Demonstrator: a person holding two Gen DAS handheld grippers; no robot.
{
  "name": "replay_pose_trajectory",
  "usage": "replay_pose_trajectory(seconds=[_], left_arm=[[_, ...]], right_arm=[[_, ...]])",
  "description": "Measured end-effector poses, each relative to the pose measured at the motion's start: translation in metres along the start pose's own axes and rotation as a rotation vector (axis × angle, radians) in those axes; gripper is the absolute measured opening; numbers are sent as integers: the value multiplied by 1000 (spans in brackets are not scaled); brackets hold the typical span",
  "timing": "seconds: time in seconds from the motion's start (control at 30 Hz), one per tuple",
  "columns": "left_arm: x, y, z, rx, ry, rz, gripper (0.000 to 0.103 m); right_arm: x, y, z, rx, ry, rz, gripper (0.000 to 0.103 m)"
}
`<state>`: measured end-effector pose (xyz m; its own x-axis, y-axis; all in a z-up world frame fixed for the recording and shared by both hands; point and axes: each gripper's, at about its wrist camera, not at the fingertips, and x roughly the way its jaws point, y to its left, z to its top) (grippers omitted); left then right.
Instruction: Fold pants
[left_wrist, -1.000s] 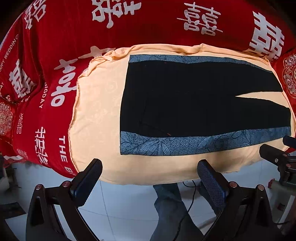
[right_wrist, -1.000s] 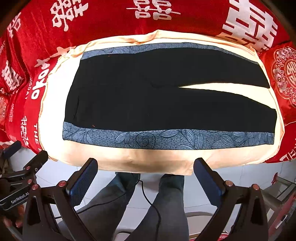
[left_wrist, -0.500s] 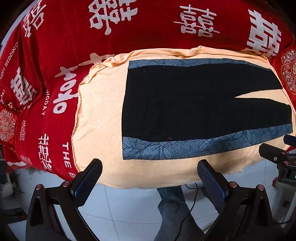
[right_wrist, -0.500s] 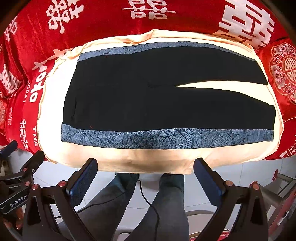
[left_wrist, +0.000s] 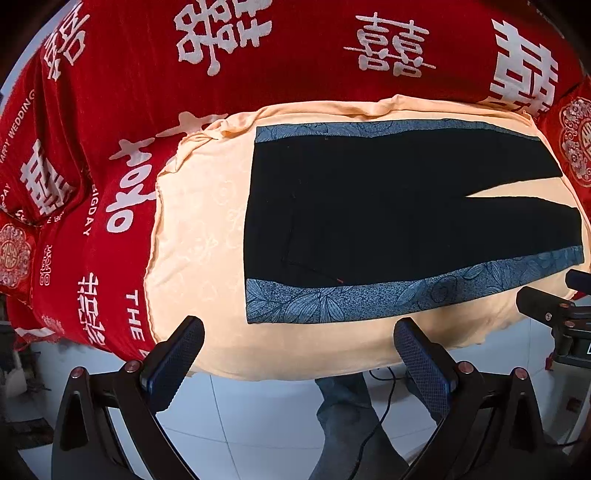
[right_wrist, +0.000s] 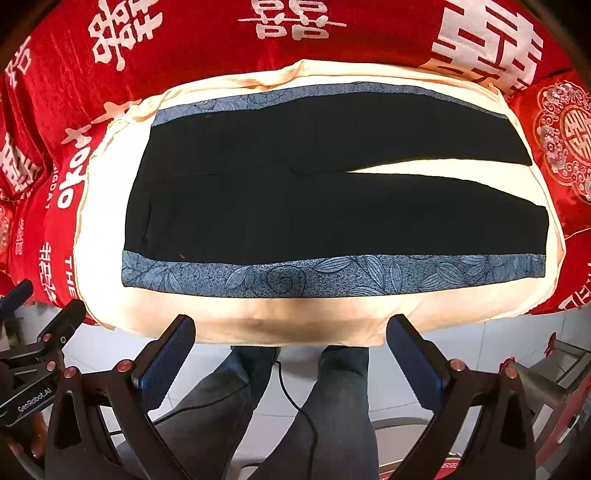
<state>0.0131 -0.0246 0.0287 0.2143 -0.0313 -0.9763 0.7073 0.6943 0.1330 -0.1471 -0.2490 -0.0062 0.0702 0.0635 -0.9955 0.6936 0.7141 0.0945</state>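
The left gripper (left_wrist: 298, 343) hangs before the near edge with jaws wide apart, holding nothing. The black pants (right_wrist: 325, 192) lie flat on a peach cloth (right_wrist: 103, 229), perhaps over a table, waist on the left. The right gripper (right_wrist: 290, 339) hangs likewise, jaws apart, empty.

Your left claw (left_wrist: 297, 354) hangs wide open, empty, just short of the pants (left_wrist: 388, 214) lying flat on the peach cloth (left_wrist: 199, 236).
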Motion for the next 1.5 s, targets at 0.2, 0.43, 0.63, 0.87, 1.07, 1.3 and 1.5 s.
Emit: replay_pose_trajectory(seconds=[0.2,0.43,0.63,0.87,1.07,1.3,1.5], left_arm=[[1,1,0,1,4,-2,103],[0,-1,3,-13,6,9,103],[-4,-10,8,-60,9,18,103],[-9,-19,5,-189,29,26,103],[-4,-20,-13,-344,66,-22,103],[21,-13,-32,-362,112,-56,103],[67,3,-31,-290,138,-79,103]], right_arm=[[1,-2,-2,10,4,2,103],[-2,-6,0,2,-6,10,103],[-9,-19,4,-18,-24,26,103],[-17,-47,5,-73,-24,62,103],[-9,-61,0,-134,4,105,103],[13,-54,-7,-136,21,77,103],[49,-37,-12,-81,20,66,103]])
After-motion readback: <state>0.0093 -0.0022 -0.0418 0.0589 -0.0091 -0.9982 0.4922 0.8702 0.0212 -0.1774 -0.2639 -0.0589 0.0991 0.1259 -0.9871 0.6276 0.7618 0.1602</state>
